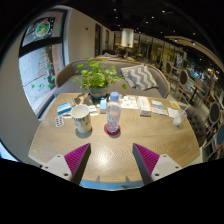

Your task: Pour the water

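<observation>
A: Claw (110, 160)?

B: Spread wide, gripping nothing. Magenta pads (76, 156) angled inward at either side, bare wood of the surface (110, 150) showing between.

A: Bottle?

B: Straight ahead of the claw, upright on a small red coaster (112, 130). Clear bottle (113, 112), pale cap on top. Beyond the fingertips, not between them, apart from both pads.

A: Cup?

B: Just left of the bottle, a little nearer the left finger's side. Pale cup (82, 120), upright, handle hard to make out. Near the bottle, not touching.

A: Anything else on the surface?

B: Potted plant (99, 78) behind bottle and cup, leafy, green. Flat papers or books (152, 104) off to the right beyond the bottle. Small box (64, 108) further left behind the cup. A second small pale cup (177, 117) well to the right, contents unclear.

A: Beyond the surface?

B: Sofa (120, 72) with a patterned cushion (141, 76) past the far edge. Framed picture (42, 28) up on the left wall. Hanging lamp (127, 38) further back.

A: Water level in the bottle?

B: Cannot tell from here.
</observation>
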